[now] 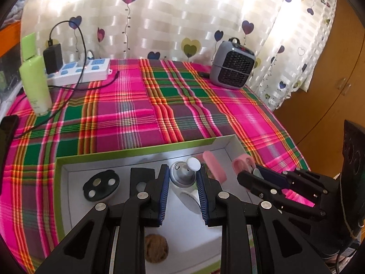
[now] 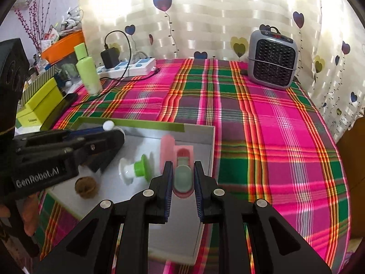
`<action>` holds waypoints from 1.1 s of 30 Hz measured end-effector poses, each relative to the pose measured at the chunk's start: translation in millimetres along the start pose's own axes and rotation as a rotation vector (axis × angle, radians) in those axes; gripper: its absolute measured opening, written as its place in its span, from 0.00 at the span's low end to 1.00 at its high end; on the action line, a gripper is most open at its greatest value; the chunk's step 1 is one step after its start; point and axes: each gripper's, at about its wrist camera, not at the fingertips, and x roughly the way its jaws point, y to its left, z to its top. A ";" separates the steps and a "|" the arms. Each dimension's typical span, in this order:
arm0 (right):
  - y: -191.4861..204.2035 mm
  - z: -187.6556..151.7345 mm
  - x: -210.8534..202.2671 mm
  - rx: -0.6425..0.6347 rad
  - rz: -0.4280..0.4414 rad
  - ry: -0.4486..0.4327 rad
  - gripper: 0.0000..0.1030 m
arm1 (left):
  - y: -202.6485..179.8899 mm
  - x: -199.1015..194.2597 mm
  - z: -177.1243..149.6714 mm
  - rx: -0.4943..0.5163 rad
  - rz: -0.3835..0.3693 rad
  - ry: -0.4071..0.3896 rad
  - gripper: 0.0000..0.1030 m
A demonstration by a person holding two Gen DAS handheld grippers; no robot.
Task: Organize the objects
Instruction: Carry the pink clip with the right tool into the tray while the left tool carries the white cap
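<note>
A shallow white box with a green rim (image 1: 136, 153) lies on the plaid cloth. My left gripper (image 1: 183, 170) is shut on a grey round piece with a white knob (image 1: 182, 179), above the box's middle. My right gripper (image 2: 183, 164) is shut on a pink holder with a pale green insert (image 2: 182, 178), over the box's right end. In the left wrist view it is the right gripper (image 1: 249, 175) with pink loops (image 1: 243, 162) sticking out. In the box lie a black disc with three holes (image 1: 101, 186), a brown ball (image 2: 86, 187), a white-and-green knob (image 2: 134, 170) and a pink bar (image 2: 167, 150).
A green bottle (image 1: 36, 84), a white power strip with a black charger and cable (image 1: 79, 72) and a grey fan heater (image 1: 232, 68) stand along the back by the curtain. Yellow-green boxes (image 2: 38, 107) sit off the left edge. A wooden cupboard (image 1: 330, 86) is at the right.
</note>
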 end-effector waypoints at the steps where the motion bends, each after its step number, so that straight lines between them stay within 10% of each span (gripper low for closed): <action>1: -0.6 1.9 2.7 0.000 -0.001 0.000 0.18 | 0.6 2.4 0.4 -0.003 0.000 0.004 0.21; 33: -6.8 16.6 30.3 0.009 0.008 0.020 0.18 | 6.0 36.4 3.0 -0.016 -0.002 0.073 0.22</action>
